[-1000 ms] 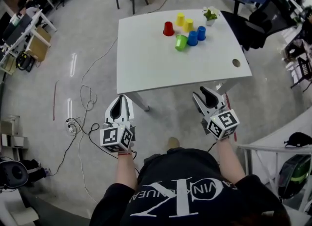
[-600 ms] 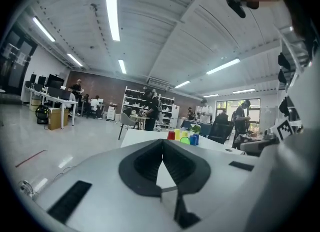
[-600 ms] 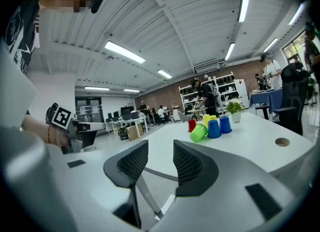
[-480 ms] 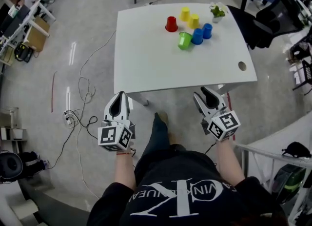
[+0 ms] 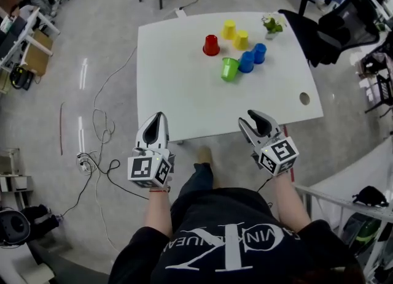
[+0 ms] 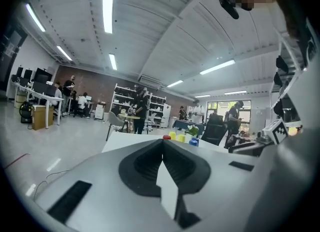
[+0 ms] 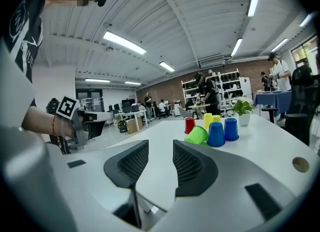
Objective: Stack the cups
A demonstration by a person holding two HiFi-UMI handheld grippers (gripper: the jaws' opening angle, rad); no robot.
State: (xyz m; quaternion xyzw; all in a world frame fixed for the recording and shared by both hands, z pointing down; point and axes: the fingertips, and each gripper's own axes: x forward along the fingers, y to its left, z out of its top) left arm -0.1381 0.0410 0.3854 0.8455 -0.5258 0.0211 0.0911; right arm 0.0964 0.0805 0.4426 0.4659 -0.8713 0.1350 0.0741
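1. The white surface (image 5: 184, 92) fills the middle of the head view, with grey floor (image 5: 110, 43) around it and a black office chair (image 5: 334, 28) past its far right corner
2. The left tool (image 5: 159, 117) is at the near edge of the surface, its jaws closed against each other with nothing between them
3. The right tool (image 5: 253, 117) is at the same edge, well apart from the left one; its jaws stand apart and empty
4. The cups cluster at the far side, well apart from both tools: a red cup (image 5: 211, 45), a farther yellow cup (image 5: 228, 29), a nearer yellow cup (image 5: 241, 39), a left blue cup (image 5: 246, 62) and a right blue cup (image 5: 259, 53), all mouth down
5. A green cup (image 5: 229, 69) lies tipped on its side just beside the left blue cup
6. A small potted plant (image 5: 272, 25) stands near the far right edge
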